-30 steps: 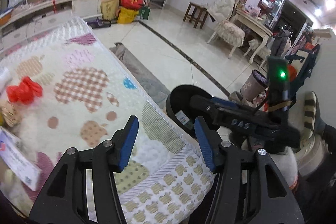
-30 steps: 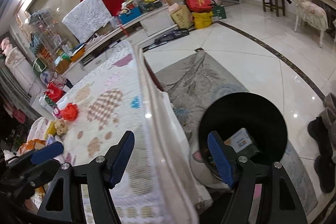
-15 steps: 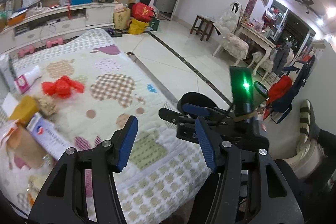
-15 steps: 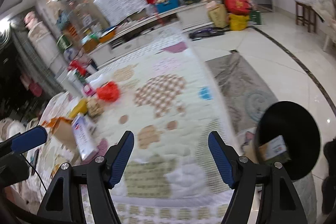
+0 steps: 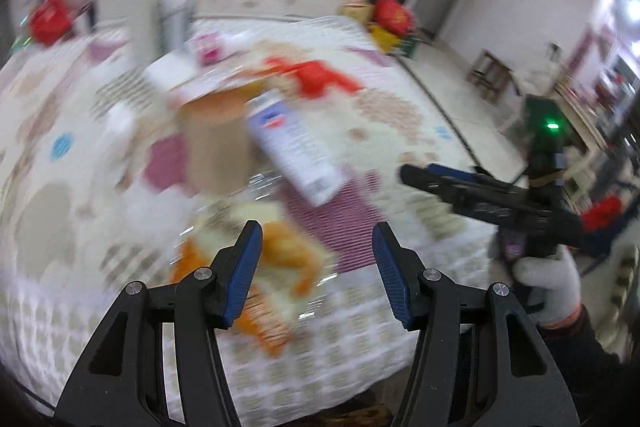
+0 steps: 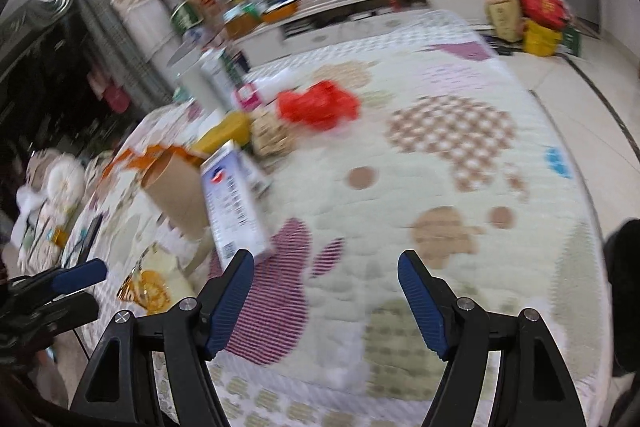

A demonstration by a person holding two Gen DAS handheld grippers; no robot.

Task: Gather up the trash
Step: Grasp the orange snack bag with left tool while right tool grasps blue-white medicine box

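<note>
Two grippers hover over a quilted patchwork quilt (image 6: 420, 187), soft and puffy, printed with checked and striped shapes; the left-wrist view is badly smeared. Trash lies in a loose cluster toward the quilt's left edge: a white rectangular box (image 6: 236, 211) with blue print, flat-sided card, leaning on a brown paper cup (image 6: 176, 191), tapered and matte; a crumpled red plastic bag (image 6: 316, 105), glossy, further toward the far edge; a yellow lump (image 6: 224, 133) and a beige crinkled wad (image 6: 272, 135) between them; an orange crinkly wrapper (image 6: 148, 287) at the near left edge. The right gripper (image 6: 326, 291) stands wide apart and holds nothing, its left blue ribbed pad just beside the box's near corner. The left gripper (image 5: 316, 267) is likewise spread and empty, above the wrapper (image 5: 288, 259), with the box (image 5: 292, 151) and cup (image 5: 216, 147) beyond its tips.
</note>
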